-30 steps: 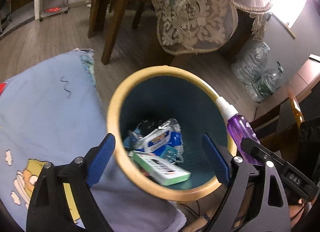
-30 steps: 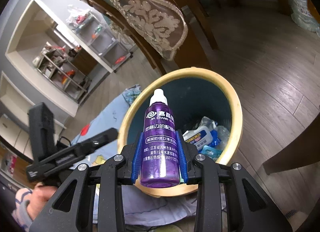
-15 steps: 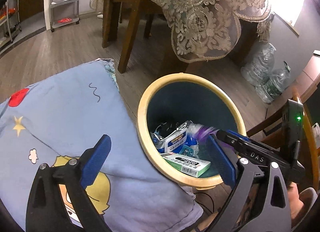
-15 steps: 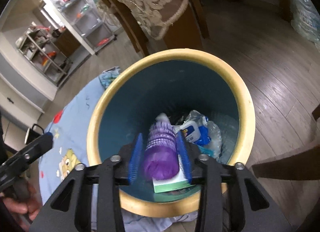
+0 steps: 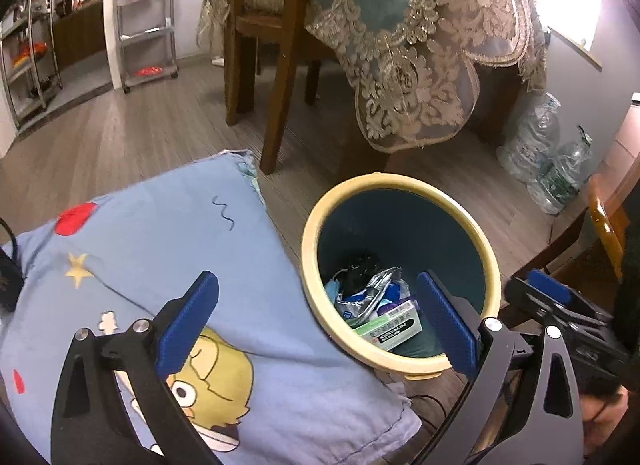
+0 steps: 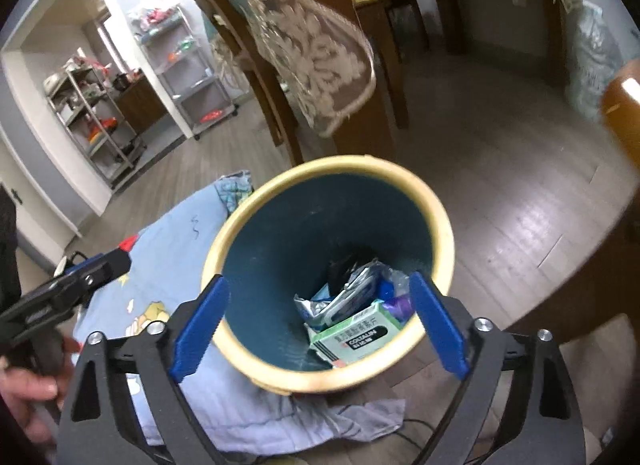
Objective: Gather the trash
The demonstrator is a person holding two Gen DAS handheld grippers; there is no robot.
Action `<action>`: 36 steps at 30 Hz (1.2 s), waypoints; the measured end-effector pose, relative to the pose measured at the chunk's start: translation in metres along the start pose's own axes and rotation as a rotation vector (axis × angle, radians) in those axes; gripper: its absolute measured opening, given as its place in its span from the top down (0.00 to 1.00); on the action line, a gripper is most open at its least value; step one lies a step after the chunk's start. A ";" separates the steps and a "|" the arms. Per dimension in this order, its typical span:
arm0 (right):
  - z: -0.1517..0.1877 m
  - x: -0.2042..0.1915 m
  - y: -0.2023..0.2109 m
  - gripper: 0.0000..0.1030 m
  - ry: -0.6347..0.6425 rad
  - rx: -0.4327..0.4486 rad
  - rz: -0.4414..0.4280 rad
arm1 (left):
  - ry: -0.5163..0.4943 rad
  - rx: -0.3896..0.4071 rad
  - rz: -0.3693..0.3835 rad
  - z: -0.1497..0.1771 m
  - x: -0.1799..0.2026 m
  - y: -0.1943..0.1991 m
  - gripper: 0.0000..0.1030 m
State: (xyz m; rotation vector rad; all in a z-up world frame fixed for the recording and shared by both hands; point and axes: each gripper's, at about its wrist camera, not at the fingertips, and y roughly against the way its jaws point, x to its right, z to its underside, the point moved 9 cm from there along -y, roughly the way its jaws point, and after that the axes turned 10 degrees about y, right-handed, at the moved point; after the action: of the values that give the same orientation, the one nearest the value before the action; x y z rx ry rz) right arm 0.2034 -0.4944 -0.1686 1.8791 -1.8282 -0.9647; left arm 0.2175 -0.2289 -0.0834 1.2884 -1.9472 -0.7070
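Note:
A round bin with a cream rim (image 5: 400,181) (image 6: 332,163) and dark teal inside stands on the floor beside a blue quilt. In it lie a green and white box (image 5: 394,327) (image 6: 356,335), a silver wrapper (image 6: 348,297) and the purple bottle (image 6: 398,305), partly hidden. My left gripper (image 5: 316,323) is open and empty above the quilt and the bin's near rim. My right gripper (image 6: 320,323) is open and empty above the bin's mouth; it also shows in the left wrist view (image 5: 548,293).
A blue cartoon quilt (image 5: 168,265) (image 6: 168,265) lies left of the bin. A lace-covered table (image 5: 420,45) and wooden chair legs (image 5: 280,85) stand behind it. Clear plastic bottles (image 5: 548,157) sit at the far right. Metal shelves (image 6: 96,113) stand at the back left.
My right gripper has opened and the purple bottle has dropped into the bin. Both grippers have risen and pulled back from the bin.

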 end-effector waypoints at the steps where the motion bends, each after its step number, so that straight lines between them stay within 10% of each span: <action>1: 0.000 -0.001 0.010 0.08 0.025 0.022 0.033 | -0.007 0.005 -0.003 0.000 0.000 0.004 0.06; 11: 0.007 -0.010 0.070 0.05 0.121 0.119 0.182 | -0.086 0.055 0.003 0.019 0.012 0.050 0.06; 36: 0.028 -0.012 0.102 0.05 0.100 0.148 0.194 | -0.044 0.120 0.061 0.051 0.018 0.090 0.06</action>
State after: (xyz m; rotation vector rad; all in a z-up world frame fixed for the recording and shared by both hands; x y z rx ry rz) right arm 0.1100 -0.4881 -0.1173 1.7565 -2.0245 -0.6755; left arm 0.1221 -0.2097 -0.0432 1.2882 -2.0823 -0.6015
